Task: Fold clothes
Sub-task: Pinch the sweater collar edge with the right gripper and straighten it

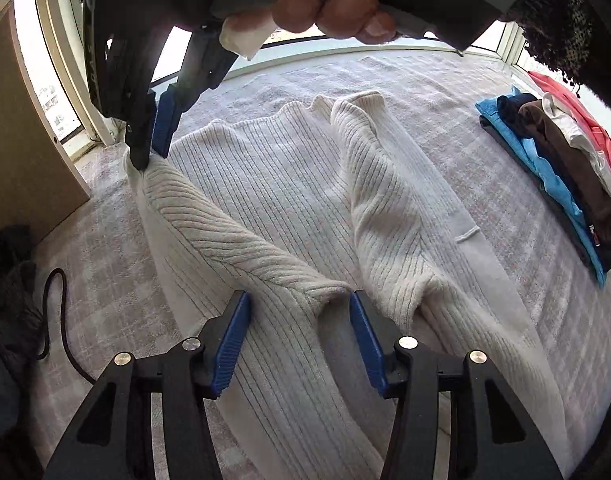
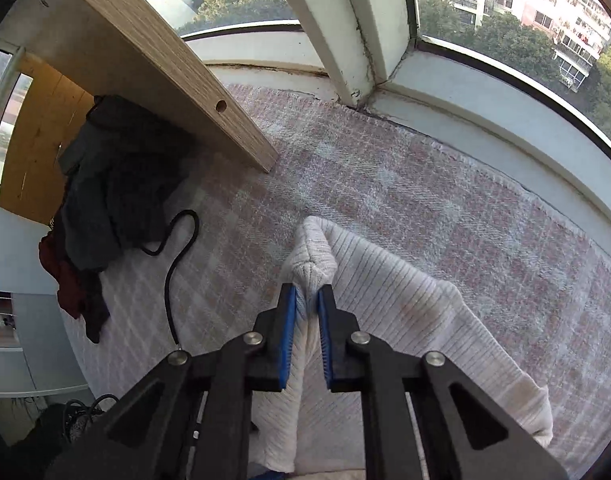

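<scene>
A white ribbed sweater [image 1: 265, 184] lies flat on a pale checked blanket [image 1: 445, 92], with both sleeves folded in over its body. My left gripper [image 1: 299, 340] is open just above the sweater. Its blue pads stand on either side of the end of the left sleeve [image 1: 325, 292]. My right gripper [image 1: 150, 157], held by a hand [image 1: 325, 8], is at the sweater's far left corner. In the right wrist view the right gripper [image 2: 307, 300] is shut on a bunched fold of the sweater [image 2: 317, 248], lifting it slightly off the blanket [image 2: 425, 184].
A stack of folded clothes [image 1: 553, 168] in blue, brown, white and red lies at the right. A dark clothes heap [image 2: 113, 184] and a black cable [image 2: 173, 260] lie left of the sweater, beside a wooden board [image 2: 153, 60]. A window frame [image 2: 365, 40] borders the far edge.
</scene>
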`<state>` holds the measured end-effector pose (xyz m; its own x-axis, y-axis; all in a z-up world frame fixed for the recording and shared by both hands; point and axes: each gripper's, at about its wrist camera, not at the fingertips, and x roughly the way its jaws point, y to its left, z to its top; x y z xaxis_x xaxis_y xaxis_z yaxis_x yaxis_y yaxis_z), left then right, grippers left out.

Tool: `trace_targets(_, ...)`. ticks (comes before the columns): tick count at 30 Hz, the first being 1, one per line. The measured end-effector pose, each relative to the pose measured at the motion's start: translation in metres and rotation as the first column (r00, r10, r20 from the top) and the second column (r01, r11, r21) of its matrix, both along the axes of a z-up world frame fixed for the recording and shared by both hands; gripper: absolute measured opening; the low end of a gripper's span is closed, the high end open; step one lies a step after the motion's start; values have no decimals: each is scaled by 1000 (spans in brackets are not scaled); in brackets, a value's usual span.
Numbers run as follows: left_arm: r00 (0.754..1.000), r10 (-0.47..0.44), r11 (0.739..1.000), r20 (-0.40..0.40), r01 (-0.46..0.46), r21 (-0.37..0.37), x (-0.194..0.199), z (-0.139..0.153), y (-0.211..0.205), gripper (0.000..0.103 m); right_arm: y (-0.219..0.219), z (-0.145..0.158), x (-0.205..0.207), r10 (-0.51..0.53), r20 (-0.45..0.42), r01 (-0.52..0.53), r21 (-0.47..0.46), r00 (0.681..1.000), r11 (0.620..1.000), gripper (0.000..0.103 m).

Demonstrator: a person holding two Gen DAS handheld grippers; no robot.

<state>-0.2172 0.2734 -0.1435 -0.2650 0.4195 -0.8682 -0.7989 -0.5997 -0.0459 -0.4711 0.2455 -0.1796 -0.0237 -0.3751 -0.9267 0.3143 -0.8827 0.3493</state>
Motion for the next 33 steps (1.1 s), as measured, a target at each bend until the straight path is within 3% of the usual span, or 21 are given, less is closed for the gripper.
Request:
trace_targets(3,1000,-4,1000,7,4,15,-3,7,-7,48,28,-3,-5,-66,-11,67,46,998,997,12)
trace_targets(6,998,58,994,-37,-54,95,-15,30,-18,50,40,-13,-6,-92,2,91,84,996,992,12)
trace_targets(9,994,109,982,-16,-105,155,-40,38,-28,50,42,-9,-4,-95,4,95,27,995,995,27)
trace_targets(13,989,150,982,-12,-147,118,-62,25,-25,51,40,25,20,-29,-183,59,162,983,985,27)
trace_targets(14,989,147,984,-19,-144,104,-65,21,-22,51,48,32,24,-46,-201,77,148,979,986,20)
trace_targets(16,994,111,991,-6,-110,70,-68,10,-14,51,71,41,30,-113,-202,134,96,973,986,7)
trace_targets(18,998,59,998,-30,-58,27,-61,0,-5,55,93,45,37,-170,-201,187,71,965,980,7)
trace_targets(20,997,4,1000,-81,-6,-18,-49,-8,3,59,108,37,48,-189,-209,221,143,960,965,7)
trace_targets(25,998,-4,1000,-65,5,9,-49,-7,1,61,141,5,78,-220,-88,232,155,971,960,7)
trace_targets(28,996,-11,1000,-91,11,-1,-44,-7,2,61,127,1,75,-178,-104,194,161,978,968,7)
trace_targets(32,995,-13,1000,-98,13,-1,-42,-6,2,61,76,10,46,-67,-111,72,46,992,996,31)
trace_targets(33,996,-11,1000,-91,11,4,-42,-5,0,61,63,11,38,-38,-112,41,25,993,999,32)
